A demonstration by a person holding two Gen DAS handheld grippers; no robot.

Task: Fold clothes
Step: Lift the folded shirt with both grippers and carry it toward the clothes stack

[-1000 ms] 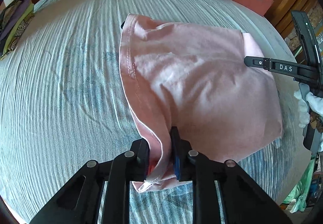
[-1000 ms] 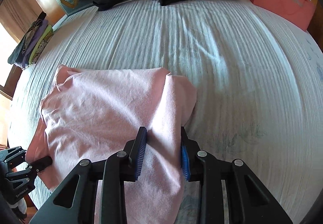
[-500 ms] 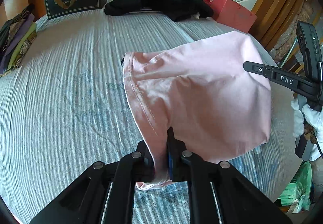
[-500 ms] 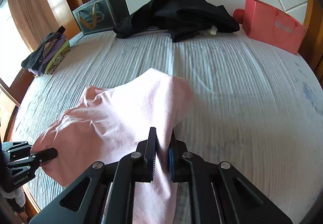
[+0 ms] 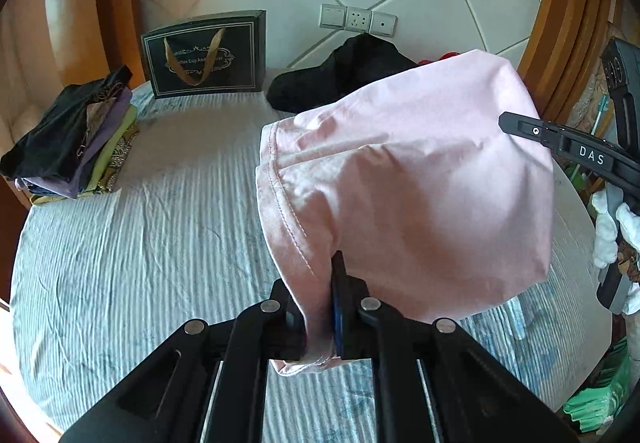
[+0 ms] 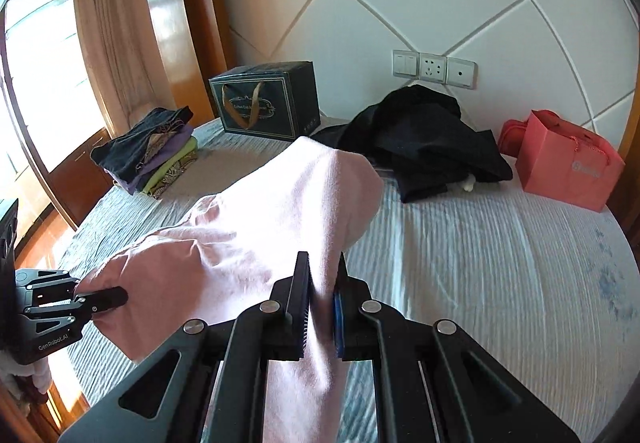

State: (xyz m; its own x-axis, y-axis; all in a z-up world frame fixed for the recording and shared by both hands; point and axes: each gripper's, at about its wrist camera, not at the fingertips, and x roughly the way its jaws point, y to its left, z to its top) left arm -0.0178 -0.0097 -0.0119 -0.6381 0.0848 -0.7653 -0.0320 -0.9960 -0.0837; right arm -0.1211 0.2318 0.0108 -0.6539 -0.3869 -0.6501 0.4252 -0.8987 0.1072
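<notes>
Jaws of left gripper (image 5: pixel 316 307) & right gripper (image 6: pixel 320 303) both clamped on pink garment (image 5: pixel 408 195).

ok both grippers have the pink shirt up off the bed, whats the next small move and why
Probably carry it forward and lower the far edge onto the bed. Both the left gripper and right gripper are clamped on the pink shirt, which hangs bunched in the air.

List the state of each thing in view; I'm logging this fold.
Pink cotton garment: lifted off the bed, held at two points.
Left gripper: shut on the garment's hem.
Right gripper: shut on the garment.
Folded clothes stack: piled on the bed.
Black clothing heap: unfolded.
</notes>
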